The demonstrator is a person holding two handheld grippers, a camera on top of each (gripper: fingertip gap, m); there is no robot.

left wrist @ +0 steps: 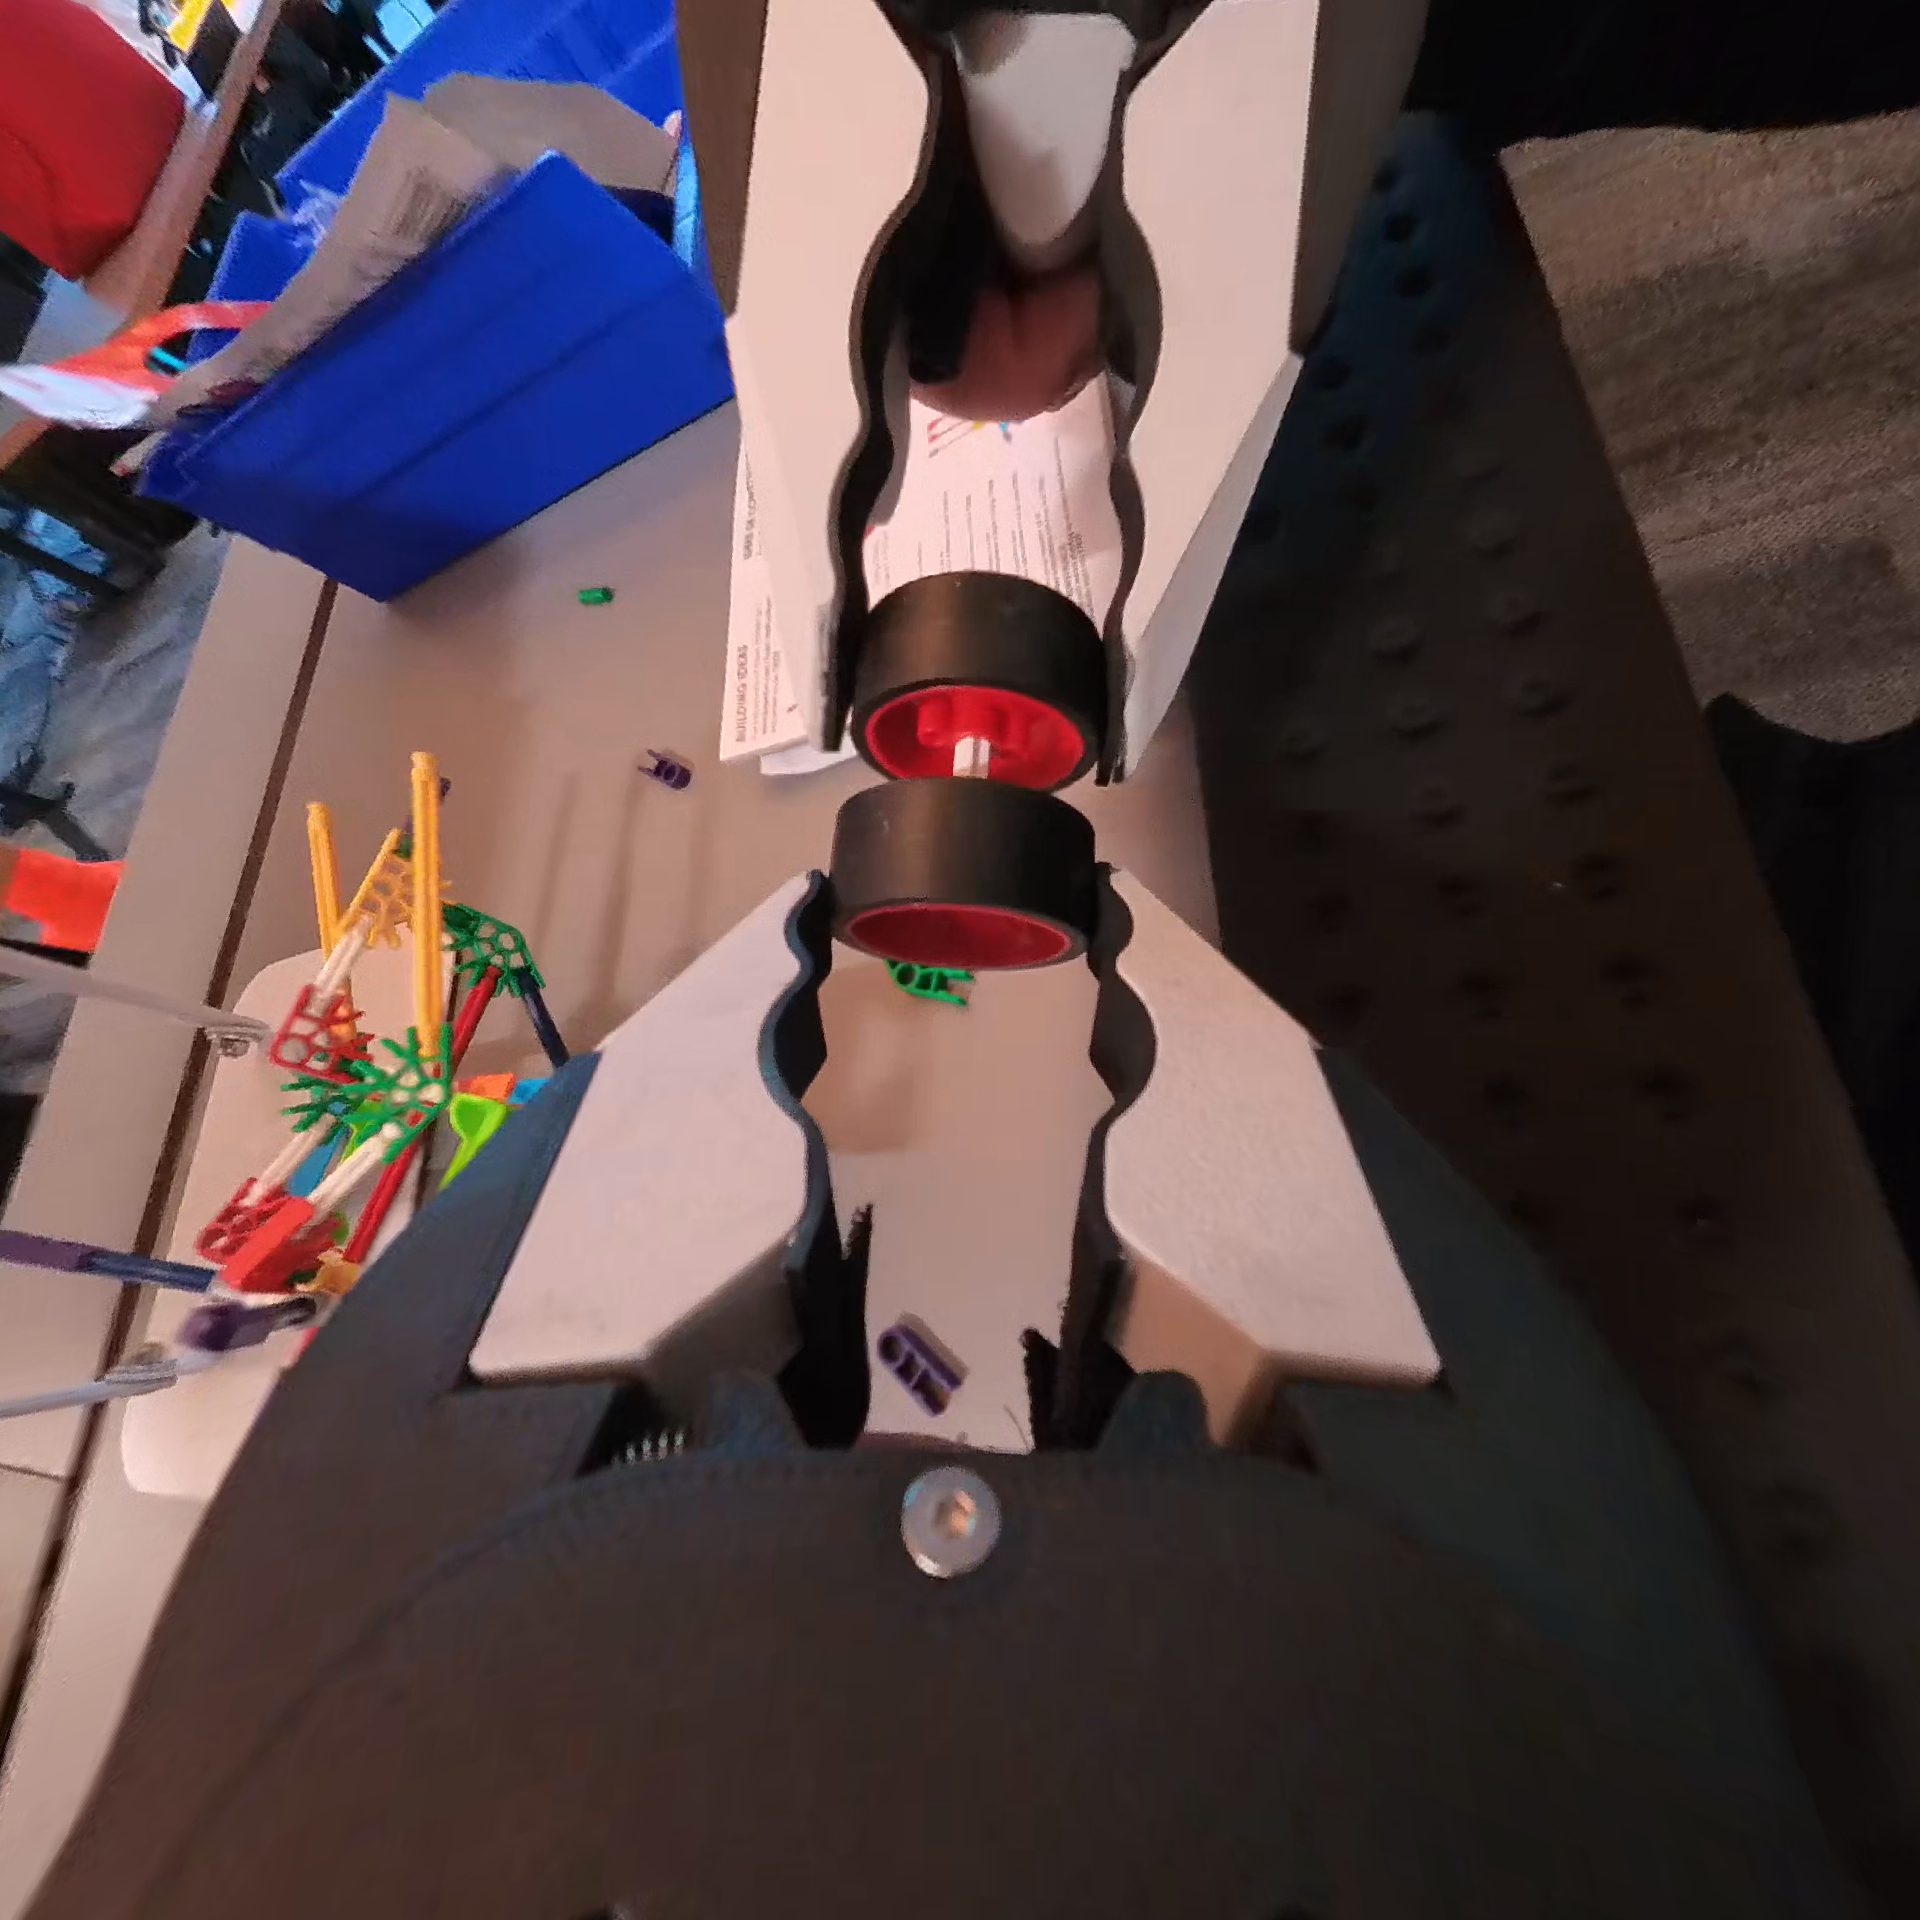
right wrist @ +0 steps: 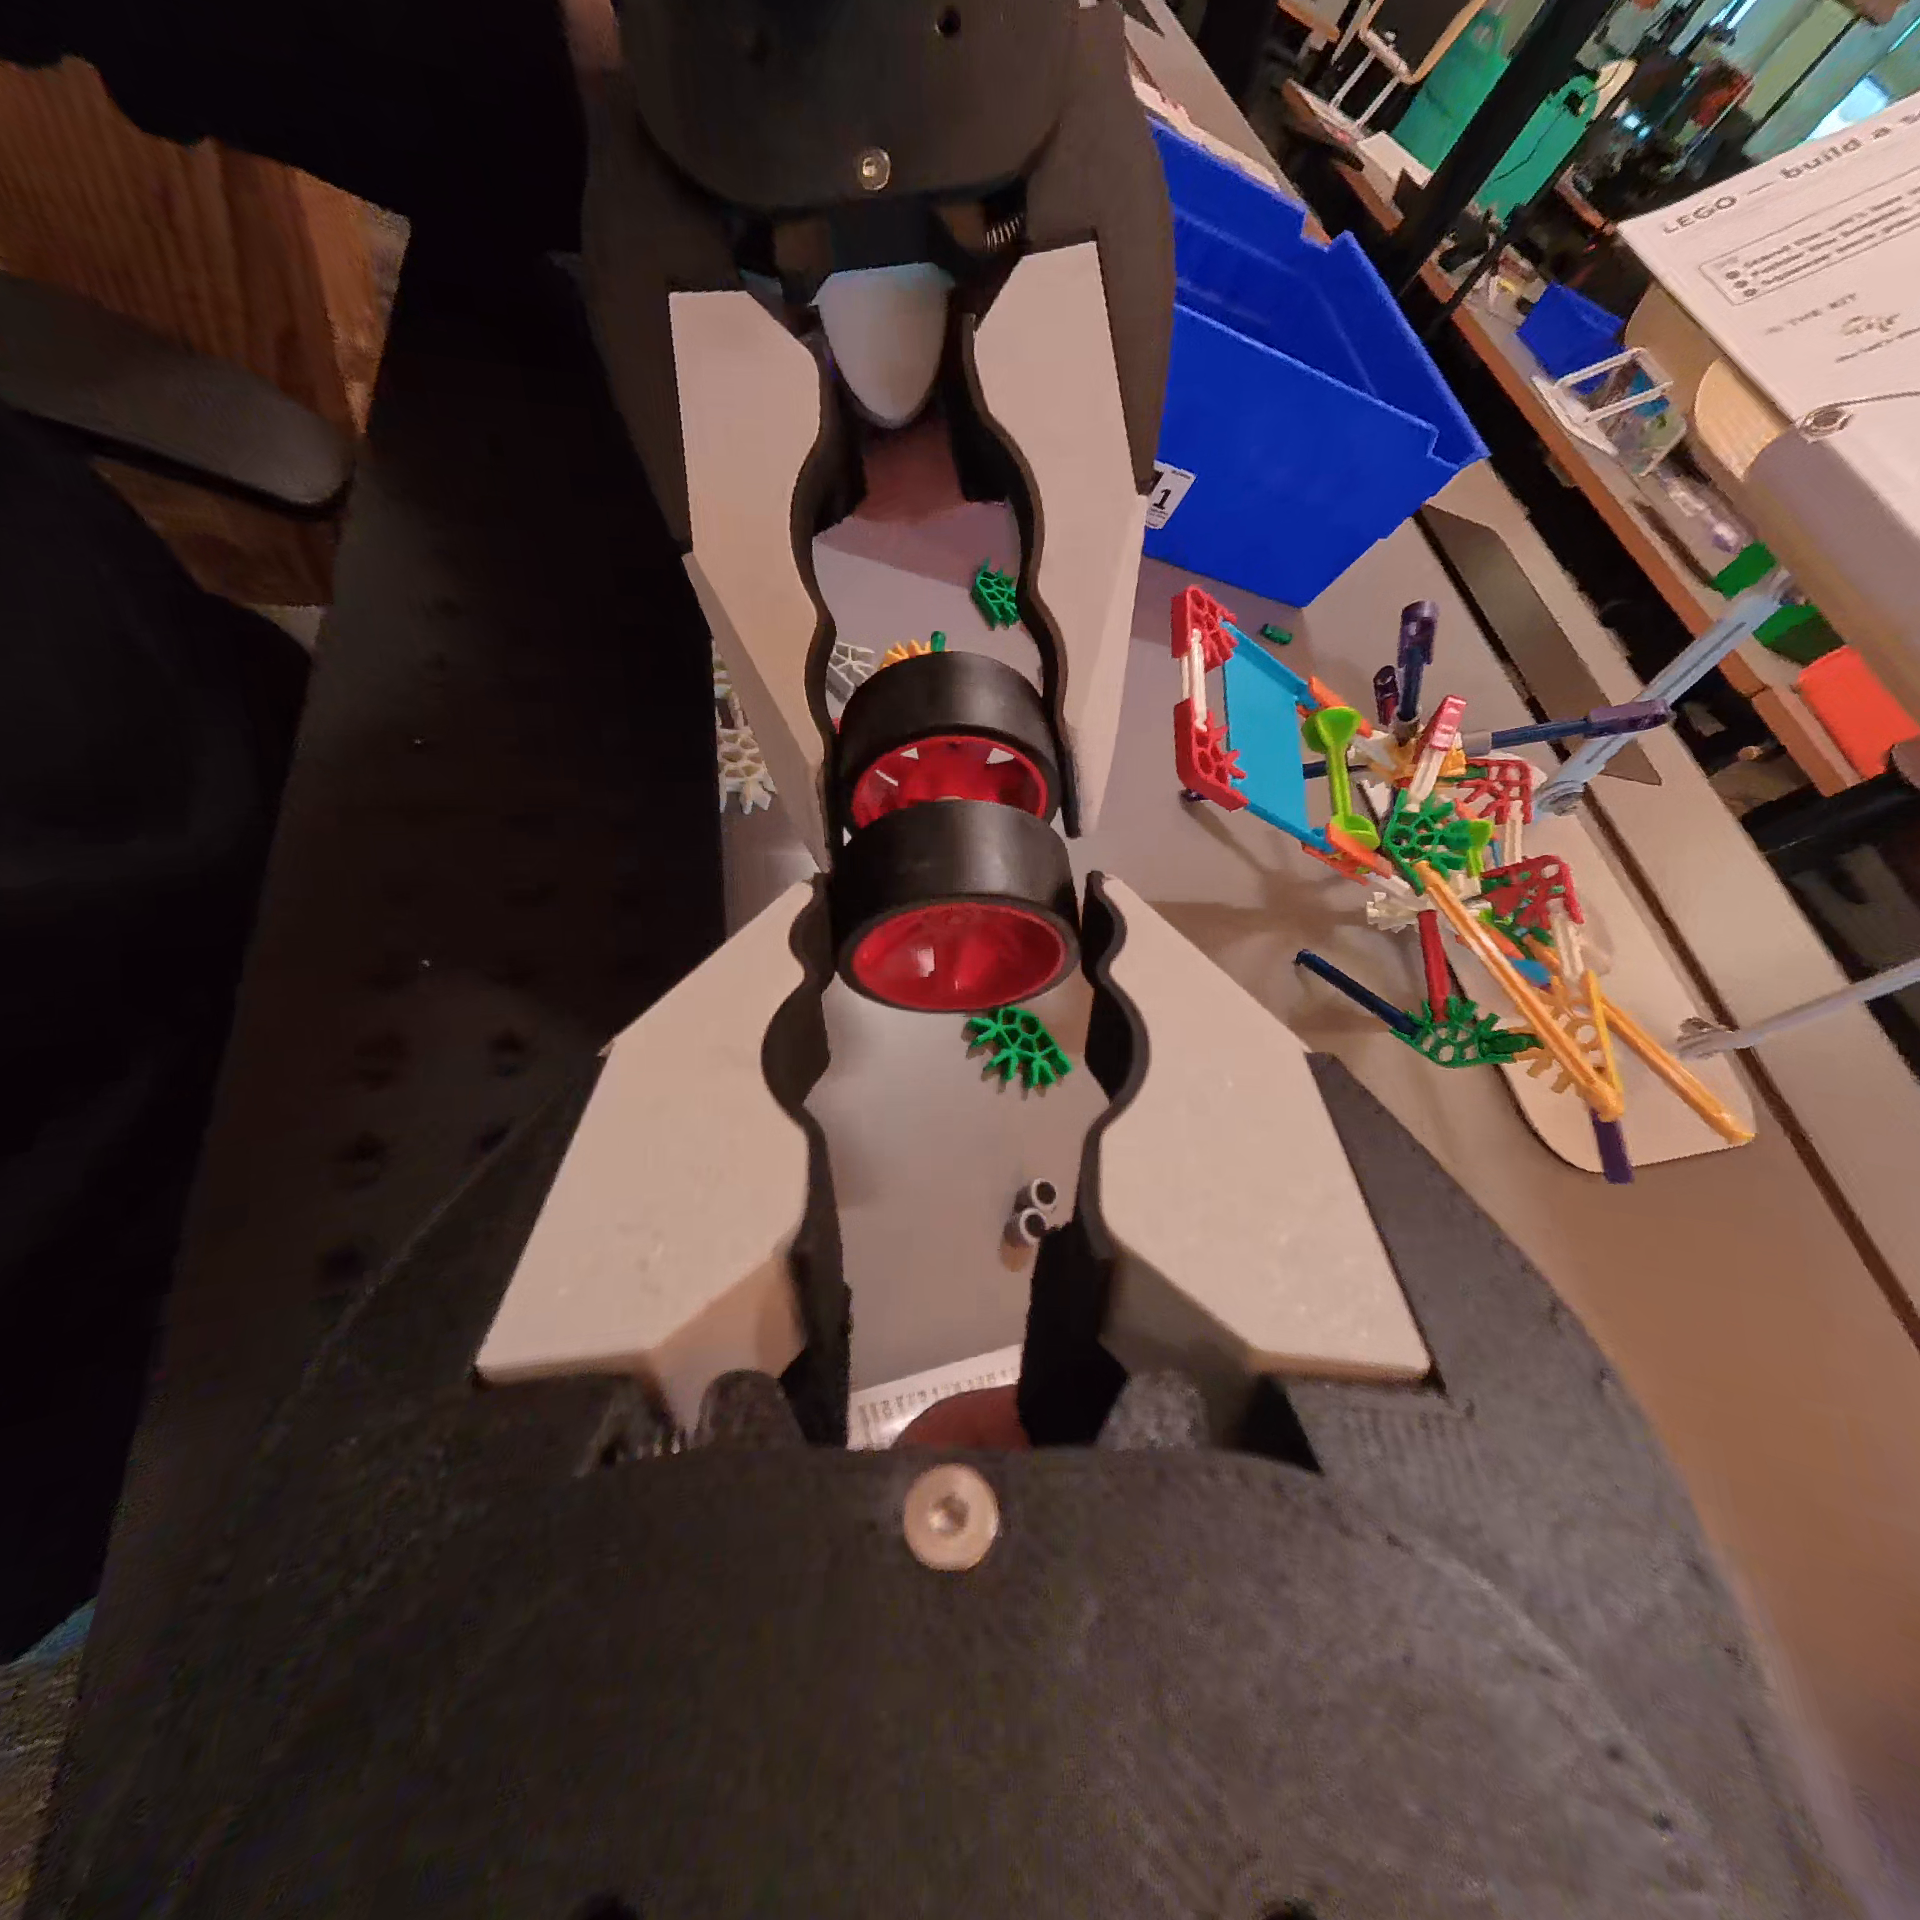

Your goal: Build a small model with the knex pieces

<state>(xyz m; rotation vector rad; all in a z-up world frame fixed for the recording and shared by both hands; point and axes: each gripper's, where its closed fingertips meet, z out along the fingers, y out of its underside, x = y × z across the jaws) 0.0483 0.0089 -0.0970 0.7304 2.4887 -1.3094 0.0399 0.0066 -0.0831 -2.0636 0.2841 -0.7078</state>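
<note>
Two black wheels with red hubs are held face to face over a grey table (left wrist: 520,727). My left gripper (left wrist: 961,896) is shut on the near wheel (left wrist: 961,847). My right gripper (left wrist: 971,727) comes in from the top, shut on the far wheel (left wrist: 977,634), which has a white rod stub (left wrist: 971,756) in its hub. The wheels are almost touching. In the right wrist view, my right gripper (right wrist: 954,899) grips the near wheel (right wrist: 956,847), and my left gripper (right wrist: 951,805) grips the far one (right wrist: 940,696).
A colourful rod-and-connector model (left wrist: 374,1039) (right wrist: 1455,862) stands on a small board. Blue bins (left wrist: 468,343) (right wrist: 1288,416) sit behind it. A paper leaflet (left wrist: 769,644), green connectors (right wrist: 1018,1044) and a purple connector (left wrist: 920,1361) lie on the table. A black perforated surface (left wrist: 1507,831) borders it.
</note>
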